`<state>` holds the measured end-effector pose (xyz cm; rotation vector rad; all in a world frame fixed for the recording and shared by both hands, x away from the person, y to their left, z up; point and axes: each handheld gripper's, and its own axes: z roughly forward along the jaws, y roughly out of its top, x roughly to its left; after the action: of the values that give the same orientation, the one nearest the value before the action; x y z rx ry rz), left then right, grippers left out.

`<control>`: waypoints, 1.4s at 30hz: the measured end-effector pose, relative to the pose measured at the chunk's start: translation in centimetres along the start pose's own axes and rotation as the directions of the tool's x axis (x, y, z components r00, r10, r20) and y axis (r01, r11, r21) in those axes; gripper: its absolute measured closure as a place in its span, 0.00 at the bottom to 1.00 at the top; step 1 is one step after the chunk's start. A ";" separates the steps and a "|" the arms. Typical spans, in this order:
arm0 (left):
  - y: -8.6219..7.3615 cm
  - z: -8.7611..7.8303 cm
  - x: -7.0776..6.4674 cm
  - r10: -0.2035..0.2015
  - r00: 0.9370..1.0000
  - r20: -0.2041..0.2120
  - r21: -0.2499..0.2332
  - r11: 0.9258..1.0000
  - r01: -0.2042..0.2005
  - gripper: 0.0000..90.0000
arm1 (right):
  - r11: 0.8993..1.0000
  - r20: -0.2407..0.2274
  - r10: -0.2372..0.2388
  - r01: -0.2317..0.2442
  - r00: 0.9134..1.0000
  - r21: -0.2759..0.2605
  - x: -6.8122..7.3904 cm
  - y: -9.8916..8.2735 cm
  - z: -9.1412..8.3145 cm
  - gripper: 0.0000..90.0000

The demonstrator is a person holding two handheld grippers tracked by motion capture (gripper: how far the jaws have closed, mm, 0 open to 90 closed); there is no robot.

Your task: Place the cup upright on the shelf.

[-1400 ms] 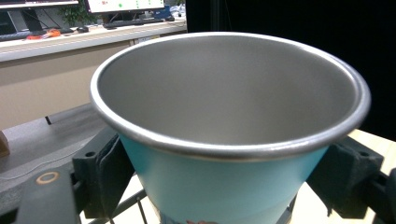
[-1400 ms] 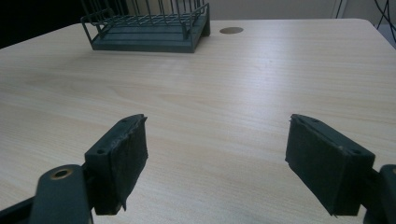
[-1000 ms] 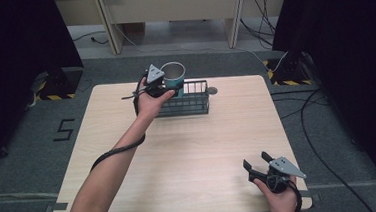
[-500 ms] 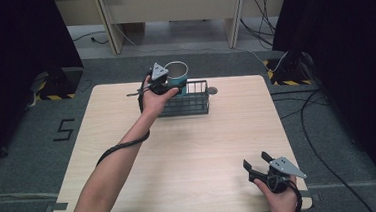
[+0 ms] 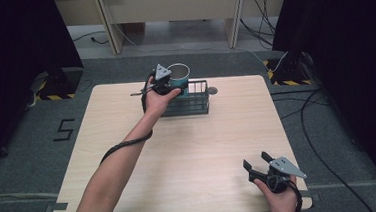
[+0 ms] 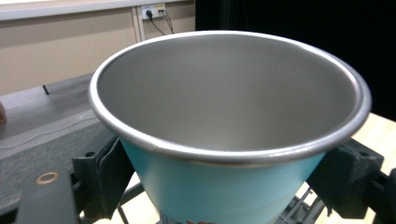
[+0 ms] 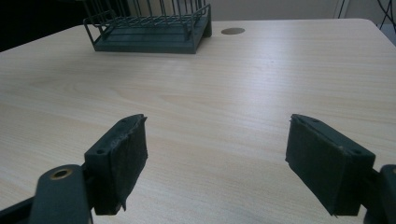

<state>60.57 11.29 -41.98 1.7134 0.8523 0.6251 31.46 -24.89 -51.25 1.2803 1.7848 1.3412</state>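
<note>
High view puts our left gripper [image 5: 167, 83] at the far edge of the bench [image 5: 129, 155], clamped on a teal metal cup [image 5: 178, 75] at the left end of the dark wire rack [image 5: 188, 100]. Against the frames from a second ago, the cup looks slightly shifted relative to the rack while the hand keeps its hold — we judge it is either being lifted out of the rack or lowered into it, and the pictures alone do not settle which. Our right gripper [image 5: 257, 168] has not moved: it rests near the front right corner of the bench, jaws apart and holding nothing.

In the left gripper view the cup [image 6: 229, 121] sits upright between the two black pads [image 6: 343, 175], which press on its teal wall from either side; its steel inside looks empty. The cup's base is cut off at the bottom there, so we cannot tell whether it touches the rack wires or hangs just above them. The right gripper view shows the rack [image 7: 149, 30] well apart from its open jaws — its upper part is cropped.
</note>
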 end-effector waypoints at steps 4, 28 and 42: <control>-0.4 0.2 -0.1 0.000 1.000 -0.009 0.021 1.000 0.000 0.18 | 1.000 0.000 0.000 0.000 1.000 0.000 0.0 0.0 0.0 0.24; -2.2 0.9 -0.3 -0.015 1.000 -0.012 0.098 0.995 0.016 0.17 | 1.000 0.000 -0.005 0.005 1.000 0.001 0.1 0.0 0.0 0.24; -2.6 -0.1 -0.3 -0.017 1.000 0.001 0.091 0.996 0.017 0.16 | 1.000 0.001 -0.009 0.009 1.000 0.002 0.1 0.0 0.0 0.24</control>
<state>59.73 11.56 -44.39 1.7868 0.9054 0.5812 31.43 -24.78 -51.24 1.2720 1.7899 1.3344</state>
